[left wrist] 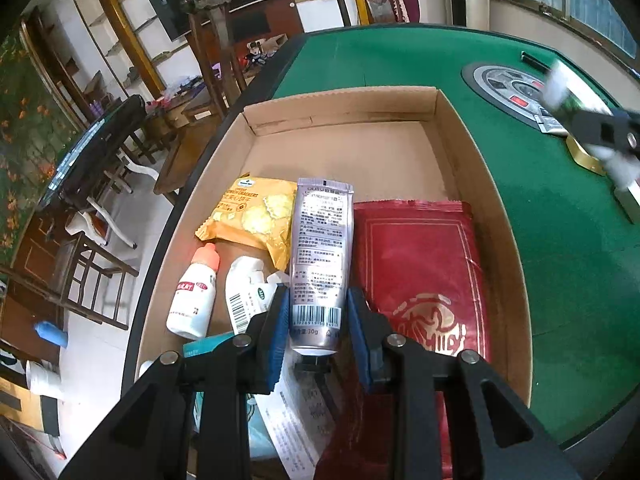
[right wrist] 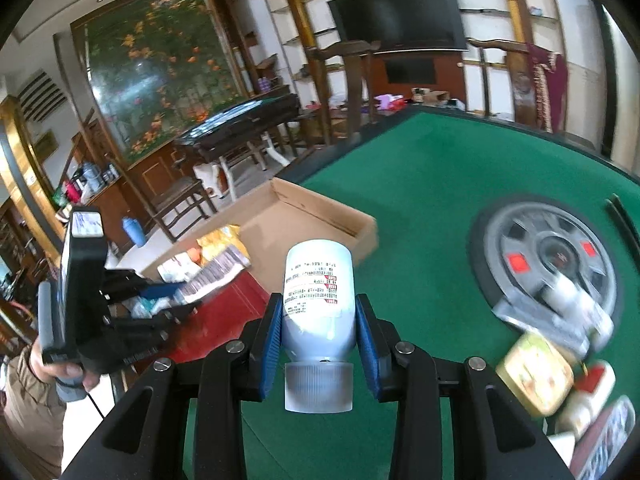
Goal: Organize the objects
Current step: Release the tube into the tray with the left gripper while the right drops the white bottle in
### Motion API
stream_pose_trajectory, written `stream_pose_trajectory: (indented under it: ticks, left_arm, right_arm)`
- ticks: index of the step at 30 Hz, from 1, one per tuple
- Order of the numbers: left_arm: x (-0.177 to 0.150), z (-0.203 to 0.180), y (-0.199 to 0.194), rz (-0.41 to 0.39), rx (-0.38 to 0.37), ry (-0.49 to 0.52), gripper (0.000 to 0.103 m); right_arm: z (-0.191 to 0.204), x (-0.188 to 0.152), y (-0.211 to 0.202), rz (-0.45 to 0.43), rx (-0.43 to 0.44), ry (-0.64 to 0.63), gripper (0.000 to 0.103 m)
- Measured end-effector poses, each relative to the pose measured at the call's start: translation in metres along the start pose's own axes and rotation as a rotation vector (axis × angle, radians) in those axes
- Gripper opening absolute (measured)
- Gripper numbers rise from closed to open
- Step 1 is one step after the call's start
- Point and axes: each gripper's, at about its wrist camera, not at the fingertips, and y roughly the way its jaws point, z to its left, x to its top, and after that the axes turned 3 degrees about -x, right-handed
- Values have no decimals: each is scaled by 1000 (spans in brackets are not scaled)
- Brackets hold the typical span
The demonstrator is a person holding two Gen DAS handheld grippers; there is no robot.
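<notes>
A cardboard box sits on the green table. In it lie a silver tube, a yellow cracker packet, a small white bottle with an orange cap, a white sachet and a red packet. My left gripper is over the box, its blue pads on either side of the silver tube's lower end. My right gripper is shut on a white bottle, held above the table right of the box.
A round grey control panel sits in the table's centre. Several loose packets and small boxes lie at the right. Wooden chairs and another table stand beyond the table's left edge.
</notes>
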Motion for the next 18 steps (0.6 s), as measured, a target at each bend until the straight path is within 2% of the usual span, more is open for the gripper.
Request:
stream_pose_trajectory:
  ticks: [5,11,18]
  left_arm:
    - [4,1,3,16,-1,-4,28]
    - [5,3,3,19,-14,-9,28]
    - [7,4,6,44,-20,-4,28]
  right_arm:
    - [20,22,33,30,36,-78,38]
    - [41,28,88,128,46,-153,38]
    - [42,27,128,197,44,-219,38]
